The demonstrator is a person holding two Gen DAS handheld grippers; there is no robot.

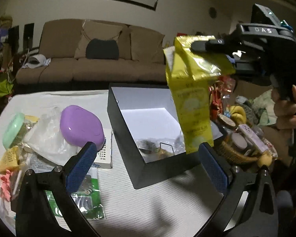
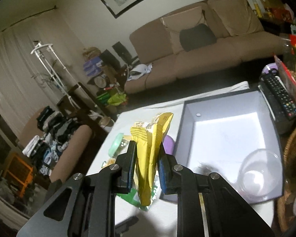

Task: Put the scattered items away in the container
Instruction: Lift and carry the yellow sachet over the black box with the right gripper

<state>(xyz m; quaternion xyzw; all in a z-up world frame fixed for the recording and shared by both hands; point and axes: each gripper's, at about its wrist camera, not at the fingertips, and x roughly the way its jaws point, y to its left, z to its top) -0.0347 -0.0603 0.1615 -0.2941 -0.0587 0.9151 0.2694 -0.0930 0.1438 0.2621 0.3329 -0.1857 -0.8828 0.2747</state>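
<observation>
My right gripper point(image 2: 147, 148) is shut on a bundle of yellow sachets point(image 2: 148, 158) and holds it in the air; it shows in the left wrist view point(image 1: 195, 47) with the yellow sachets point(image 1: 193, 98) hanging over the right side of the black box point(image 1: 128, 134). The black box point(image 2: 274, 130) has a white inside and holds a clear glass bowl point(image 2: 260, 173) and a few small items. My left gripper point(image 1: 146, 158) is open and empty, low over the table in front of the box. A purple case point(image 1: 81, 124), a mint-lidded jar point(image 1: 13, 130) and packets lie to the left.
A green packet point(image 1: 88, 197), a white box point(image 1: 104, 156), a clear plastic bag point(image 1: 47, 136) and pink and yellow wrappers point(image 1: 6, 165) crowd the table's left. A wicker basket point(image 1: 234, 156) with bananas sits right of the box. A remote point(image 2: 280, 96) lies behind the box.
</observation>
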